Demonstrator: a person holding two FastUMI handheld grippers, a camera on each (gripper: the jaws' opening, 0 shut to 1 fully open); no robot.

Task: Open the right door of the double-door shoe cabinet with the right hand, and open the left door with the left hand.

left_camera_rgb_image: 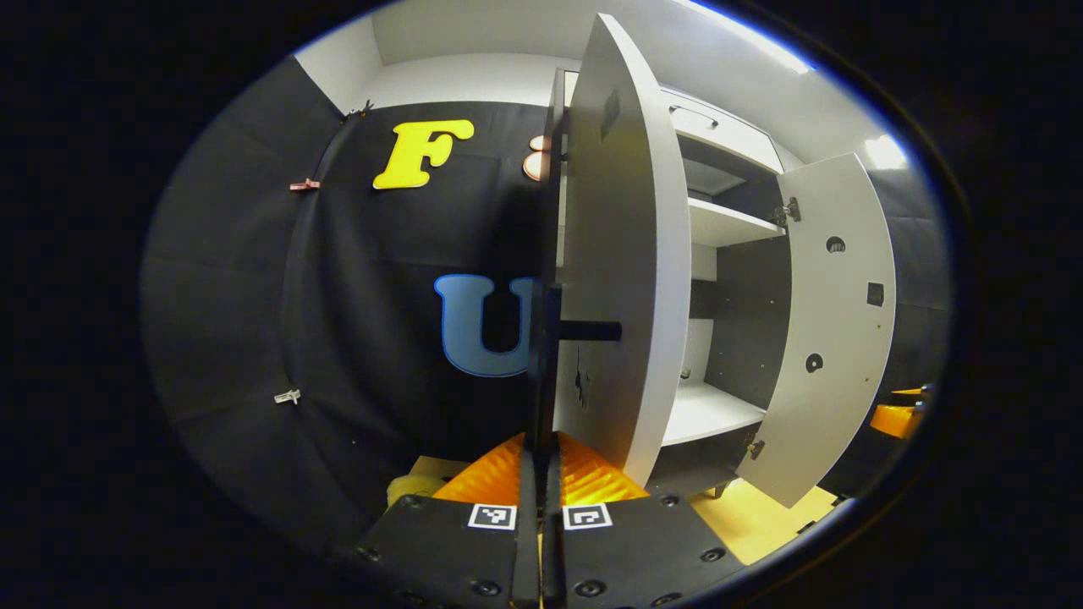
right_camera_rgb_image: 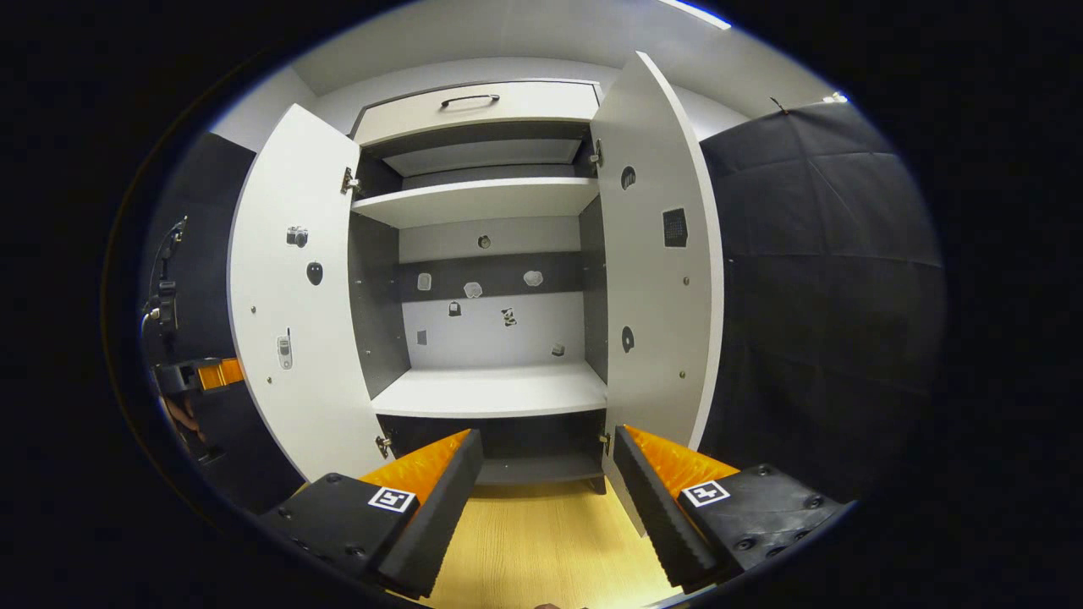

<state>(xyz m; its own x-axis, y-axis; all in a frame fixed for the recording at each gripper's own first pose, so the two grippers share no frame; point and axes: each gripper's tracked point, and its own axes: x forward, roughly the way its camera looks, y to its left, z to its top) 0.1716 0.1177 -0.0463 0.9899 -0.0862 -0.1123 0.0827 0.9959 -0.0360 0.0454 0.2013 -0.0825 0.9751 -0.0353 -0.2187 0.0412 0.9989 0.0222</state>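
The white shoe cabinet (right_camera_rgb_image: 491, 393) stands with both doors swung open. My left gripper (left_camera_rgb_image: 541, 452) is shut on the black bar handle (left_camera_rgb_image: 546, 355) of the left door (left_camera_rgb_image: 626, 254), which I see edge-on. In the right gripper view that left door (right_camera_rgb_image: 288, 321) stands wide at the left, with the left gripper (right_camera_rgb_image: 199, 374) and a hand behind it. My right gripper (right_camera_rgb_image: 546, 499) is open and holds nothing, low in front of the cabinet and just left of the right door (right_camera_rgb_image: 660, 254). The right door (left_camera_rgb_image: 838, 321) and the right gripper (left_camera_rgb_image: 897, 416) show farther off in the left gripper view.
Inside are a white upper shelf (right_camera_rgb_image: 474, 199) and a lower shelf (right_camera_rgb_image: 495, 391), with small stickers on the back panel. A drawer with a black handle (right_camera_rgb_image: 470, 100) tops the cabinet. Light wooden floor (right_camera_rgb_image: 541, 541) lies below. Black cloth walls stand on both sides.
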